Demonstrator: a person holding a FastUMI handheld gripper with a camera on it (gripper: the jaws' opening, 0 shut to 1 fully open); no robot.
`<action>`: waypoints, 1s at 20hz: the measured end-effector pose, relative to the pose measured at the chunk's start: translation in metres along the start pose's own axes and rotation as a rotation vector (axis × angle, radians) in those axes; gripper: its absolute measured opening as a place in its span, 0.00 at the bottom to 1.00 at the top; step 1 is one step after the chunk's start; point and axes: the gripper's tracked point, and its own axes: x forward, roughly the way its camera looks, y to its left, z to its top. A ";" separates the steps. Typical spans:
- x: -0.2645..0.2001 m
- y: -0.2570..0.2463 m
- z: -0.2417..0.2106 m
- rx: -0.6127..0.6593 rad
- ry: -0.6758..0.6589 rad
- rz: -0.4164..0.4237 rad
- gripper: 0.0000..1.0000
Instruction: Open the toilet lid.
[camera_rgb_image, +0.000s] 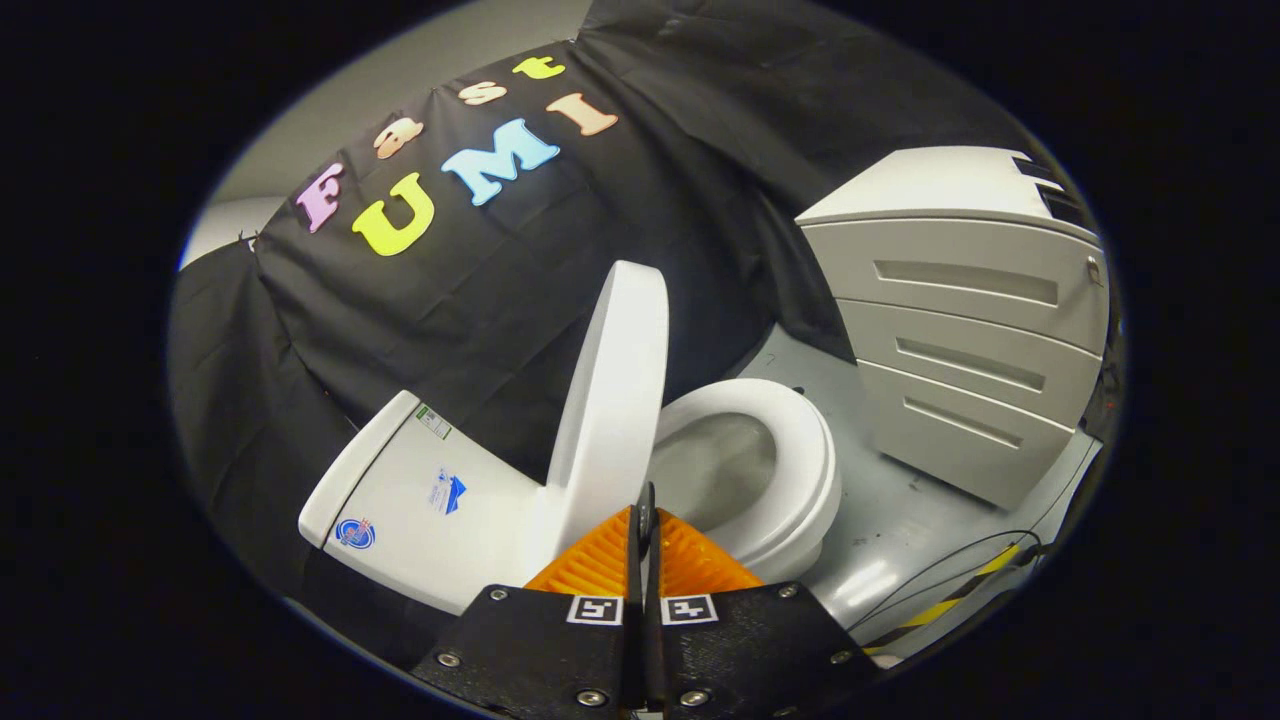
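Gripper (645, 520) fingers pressed together, nothing visibly between them. Lid (612, 395) raised near upright at 12 o'clock, just ahead of the tips; seat (800, 470) at 2 o'clock. Judgement: nudge the lid gently back toward the tank (420, 500), at 10 o'clock; avoid slamming.

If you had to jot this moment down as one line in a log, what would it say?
lid: raised, standing up | seat: down on bowl | gripper: jaws closed together, holding nothing, near the lid's base | drawer cabinet: beyond the toilet
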 end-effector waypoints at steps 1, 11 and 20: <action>-0.001 0.004 0.001 -0.019 -0.010 0.000 0.00; -0.009 0.042 0.009 -0.194 -0.103 -0.007 0.00; -0.016 0.073 0.013 -0.304 -0.155 -0.022 0.00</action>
